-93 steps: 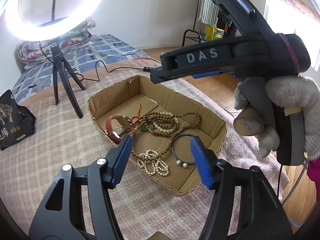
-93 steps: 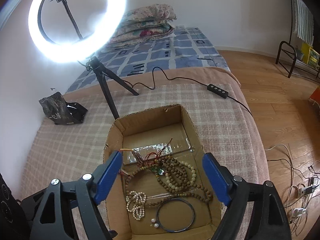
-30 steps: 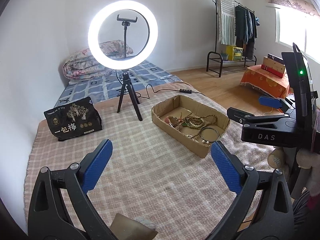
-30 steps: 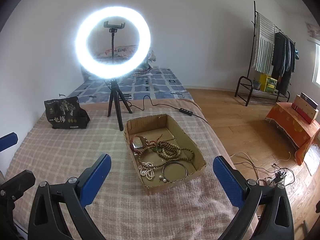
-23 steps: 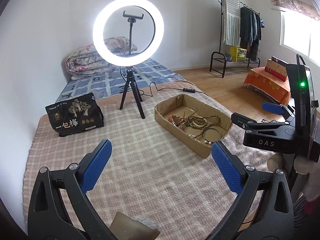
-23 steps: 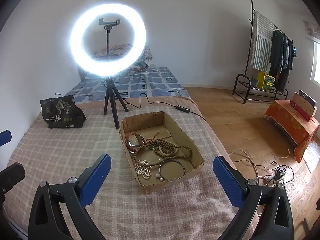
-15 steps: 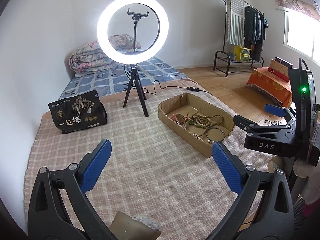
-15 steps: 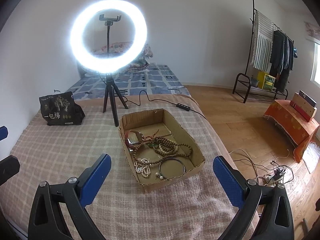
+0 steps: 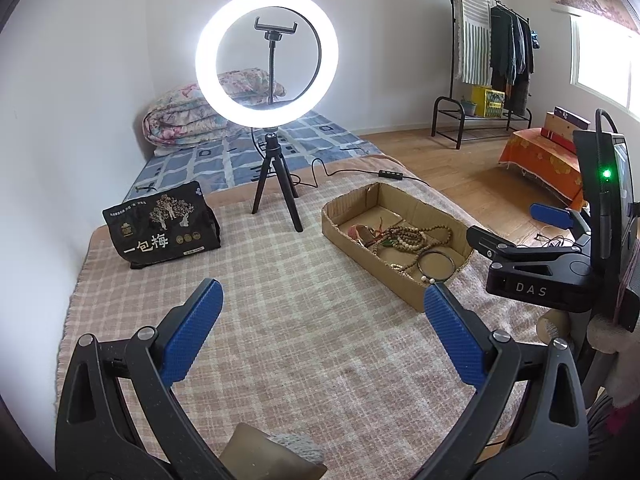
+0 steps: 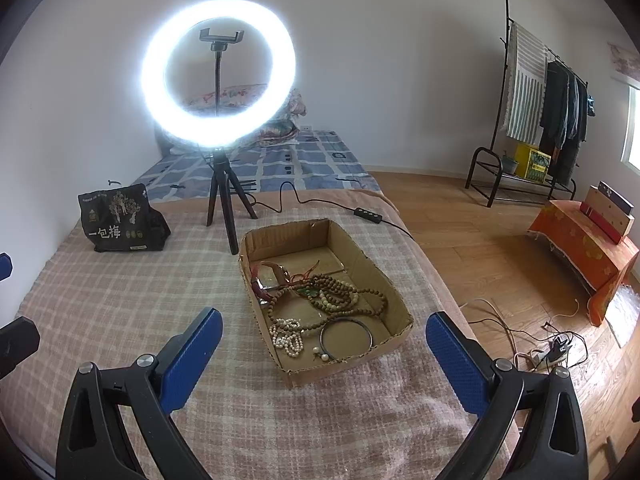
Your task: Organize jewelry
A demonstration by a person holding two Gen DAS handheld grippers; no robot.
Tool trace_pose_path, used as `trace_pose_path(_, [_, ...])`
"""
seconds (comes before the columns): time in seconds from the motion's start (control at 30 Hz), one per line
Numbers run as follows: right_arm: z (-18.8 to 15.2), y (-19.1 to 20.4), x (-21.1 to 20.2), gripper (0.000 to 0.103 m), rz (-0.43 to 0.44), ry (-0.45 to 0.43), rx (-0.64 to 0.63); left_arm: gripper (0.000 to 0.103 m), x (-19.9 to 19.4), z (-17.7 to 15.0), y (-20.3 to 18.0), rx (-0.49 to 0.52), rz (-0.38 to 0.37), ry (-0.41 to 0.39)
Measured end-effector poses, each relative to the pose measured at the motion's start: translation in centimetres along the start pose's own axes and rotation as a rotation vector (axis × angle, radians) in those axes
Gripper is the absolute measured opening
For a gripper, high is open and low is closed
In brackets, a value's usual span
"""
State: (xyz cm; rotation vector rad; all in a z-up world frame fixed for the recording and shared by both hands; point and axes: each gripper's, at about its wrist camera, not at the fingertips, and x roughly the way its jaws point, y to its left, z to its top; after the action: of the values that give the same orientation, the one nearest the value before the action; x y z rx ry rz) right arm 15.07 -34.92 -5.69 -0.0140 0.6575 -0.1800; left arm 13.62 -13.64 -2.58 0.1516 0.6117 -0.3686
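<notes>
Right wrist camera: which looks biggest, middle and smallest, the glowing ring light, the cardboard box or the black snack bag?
1. Cardboard box, a little bigger than the ring light, though it also sits nearer the camera, so this is unsure.
2. Ring light.
3. Black snack bag, clearly the smallest.

A cardboard tray (image 10: 394, 280) lies on the checked blanket (image 10: 120, 304). In it, a bangle (image 10: 346, 336) sits nearest, at six o'clock; a pearl strand (image 10: 288, 334) is at about eight, and bead necklaces (image 10: 340, 294) are heaped in the middle, with what may be a watch (image 10: 266, 276) at ten. A ring light (image 10: 218, 92) stands behind the tray at eleven o'clock, and a bag (image 10: 120, 218) lies further left.
</notes>
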Motion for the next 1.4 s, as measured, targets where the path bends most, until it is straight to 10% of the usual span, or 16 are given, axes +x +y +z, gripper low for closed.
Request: trace_pose_path(1.4, [-0.25, -0.23, -0.07, 0.103, 0.009, 0.010, 0.006, 0.102, -0.82, 0.17, 0.10, -0.002, 0.023, -0.009])
